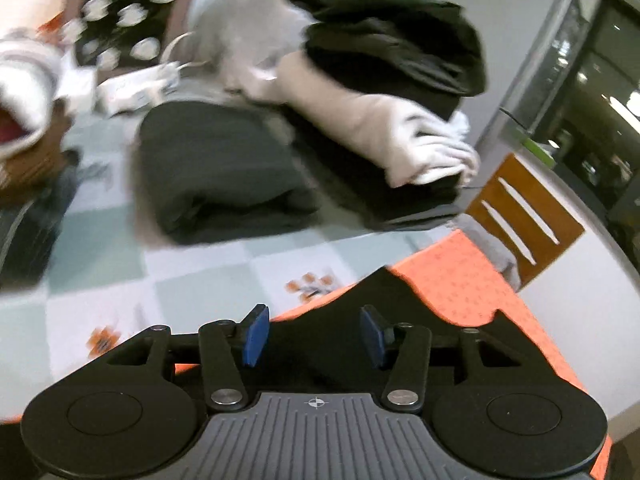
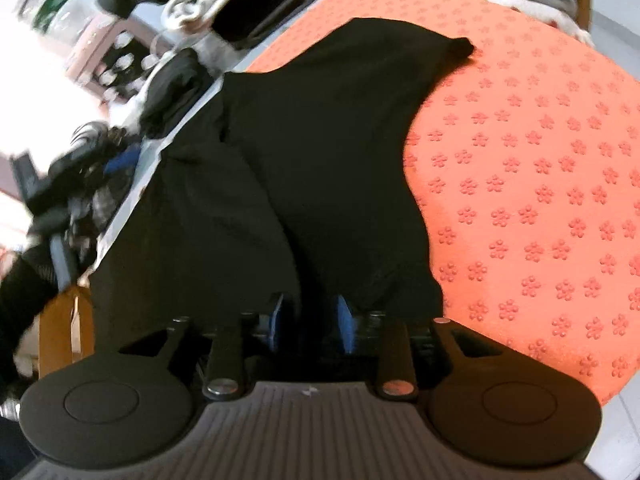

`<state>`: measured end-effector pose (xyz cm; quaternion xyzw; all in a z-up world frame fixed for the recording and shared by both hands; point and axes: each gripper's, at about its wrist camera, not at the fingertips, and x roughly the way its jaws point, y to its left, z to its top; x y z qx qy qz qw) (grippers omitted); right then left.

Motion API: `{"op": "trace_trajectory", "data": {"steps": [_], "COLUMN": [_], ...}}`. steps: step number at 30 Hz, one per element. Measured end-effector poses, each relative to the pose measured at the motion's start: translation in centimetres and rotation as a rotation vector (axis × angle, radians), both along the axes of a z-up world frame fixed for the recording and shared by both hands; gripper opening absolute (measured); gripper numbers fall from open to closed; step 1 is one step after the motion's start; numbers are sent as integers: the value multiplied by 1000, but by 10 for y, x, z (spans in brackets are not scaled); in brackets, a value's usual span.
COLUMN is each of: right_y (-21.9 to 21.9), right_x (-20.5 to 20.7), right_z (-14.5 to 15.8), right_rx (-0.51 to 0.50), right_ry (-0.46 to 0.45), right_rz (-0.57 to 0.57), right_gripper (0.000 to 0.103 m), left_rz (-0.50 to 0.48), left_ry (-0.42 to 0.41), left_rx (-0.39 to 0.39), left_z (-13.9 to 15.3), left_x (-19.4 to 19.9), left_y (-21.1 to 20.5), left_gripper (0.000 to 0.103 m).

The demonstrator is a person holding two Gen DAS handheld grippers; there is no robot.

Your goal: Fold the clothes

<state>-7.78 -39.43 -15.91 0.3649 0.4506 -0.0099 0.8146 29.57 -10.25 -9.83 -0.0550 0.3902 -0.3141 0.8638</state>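
Fingers of the left gripper (image 1: 316, 334) stand spread, blue pads apart, nothing pinched; black cloth shows in the gap behind them, contact unclear. Fingers of the right gripper (image 2: 310, 324) sit partly parted over the near edge of the black garment (image 2: 320, 152), cloth between the pads, but whether they press on it I cannot tell.

Garment lies spread flat on the orange mat (image 2: 540, 184), running from the right gripper's fingers away toward the far edge; one corner points far right. In the left wrist view only its near hump shows, just ahead of the fingers.

Count beyond that: one folded dark grey piece (image 1: 224, 168) on the checked tabletop (image 1: 120, 280), ahead of the left gripper. One stack (image 1: 400, 92) to its right: black items on top, a beige one and a white one under, a dark one at the bottom. One wooden chair (image 1: 524, 216) at the right edge. Left wrist view is blurred, smaller clutter far left unreadable.
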Motion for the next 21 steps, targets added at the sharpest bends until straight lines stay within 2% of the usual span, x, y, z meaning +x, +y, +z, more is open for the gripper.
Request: {"op": "trace_trajectory", "data": {"steps": [3,9,15,17,18,19,20,21], "right_y": [5,7,7,9,11,12,13,14], "right_x": [-5,-14,-26,-29,-31,-33,-34,-35], "right_z": [-3,-7,-10,-10,-10,-10,-10,-11], "right_rx": [-20,-22,-7,-6,-5,-4,-2,1], "right_ry": [-3,-9,-21,-22,-22,-24,-26,-25], "right_rz": [28,32,8,9,10,12,13,16], "right_gripper": [40,42,43,43,43,43,43,42], "left_rz": [-31,-90,-114,-120,-127,-136,-139,-142], "left_ry": [-2,30,3,-21,-34,-46,-62,-79], "left_rx": [19,79,212,249,266,279,283,288], "left_z": [1,-21,-46,-51,-53,-54,-53,-52], "left_x": [7,22,23,20,19,17,16,15], "left_y": [-28,-88,-129,-134,-137,-138,-139,-140], "left_gripper": [53,53,52,44,32,15,7,6]}}
